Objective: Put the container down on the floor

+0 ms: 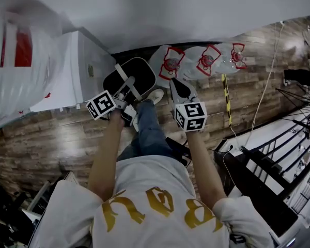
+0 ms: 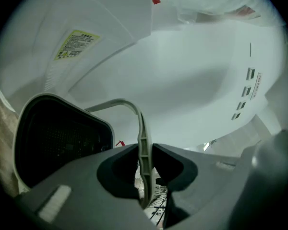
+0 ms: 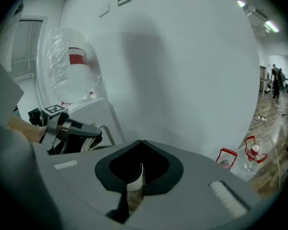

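Left gripper: the left gripper (image 2: pixel 145 148) has its jaws clamped tight on the thin grey handle (image 2: pixel 128 103), which runs edge-on between them with no gap on either side.
Why held so: pinching the handle lets the container hang free below the grip, which I judge suits lowering it.
Container: the container (image 2: pixel 57 140), black inside with a pale grey rim, sits at 9 o'clock from the jaws in the left gripper view, its open mouth tipped towards the camera. In the head view it lies at 1 o'clock from the left marker cube, just ahead of the person's shoe (image 1: pixel 155 95).
Contact with floor: I cannot tell whether its base touches the wooden floor (image 1: pixel 51 133). From the tilt, I judge it is not yet set down.
Right gripper: the right gripper (image 3: pixel 141 143) has its tips together on nothing. The pale strip in the hollow behind them looks like a jaw's own inner face. It hangs apart from the container, at 3 o'clock from it in the head view.
Surroundings: a white appliance (image 1: pixel 77 61) stands at 10 o'clock from the container. Packs of bottled water (image 1: pixel 204 61) lie along the wall (image 3: pixel 182 56) at 2 o'clock.
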### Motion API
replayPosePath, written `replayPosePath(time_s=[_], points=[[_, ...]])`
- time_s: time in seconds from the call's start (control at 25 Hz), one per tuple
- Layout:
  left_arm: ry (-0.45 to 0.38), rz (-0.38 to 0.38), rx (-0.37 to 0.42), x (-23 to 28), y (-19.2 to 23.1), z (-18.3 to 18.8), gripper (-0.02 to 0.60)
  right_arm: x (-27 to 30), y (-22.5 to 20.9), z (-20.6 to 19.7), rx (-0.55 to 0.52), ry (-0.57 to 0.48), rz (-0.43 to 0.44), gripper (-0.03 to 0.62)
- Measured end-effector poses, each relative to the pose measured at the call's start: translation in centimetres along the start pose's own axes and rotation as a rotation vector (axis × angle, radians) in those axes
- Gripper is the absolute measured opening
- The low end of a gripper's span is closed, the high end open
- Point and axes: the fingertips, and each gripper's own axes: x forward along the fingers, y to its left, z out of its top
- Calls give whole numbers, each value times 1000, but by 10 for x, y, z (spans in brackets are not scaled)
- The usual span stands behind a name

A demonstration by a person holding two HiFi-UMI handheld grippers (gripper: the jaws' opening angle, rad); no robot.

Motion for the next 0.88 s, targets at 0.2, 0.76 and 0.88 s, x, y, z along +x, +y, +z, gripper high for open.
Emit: replayPosePath(time_s=[0.2,0.76,0.88], points=[[32,46,1,5,26,-5,75,19,-6,-12,-16,41,24,26],[58,113,-7,34,87,-11,75,71,0,-53,-34,114,127,26],[60,127,-21,38,102,-13,75,84,4,-63,-50,136,152,26]])
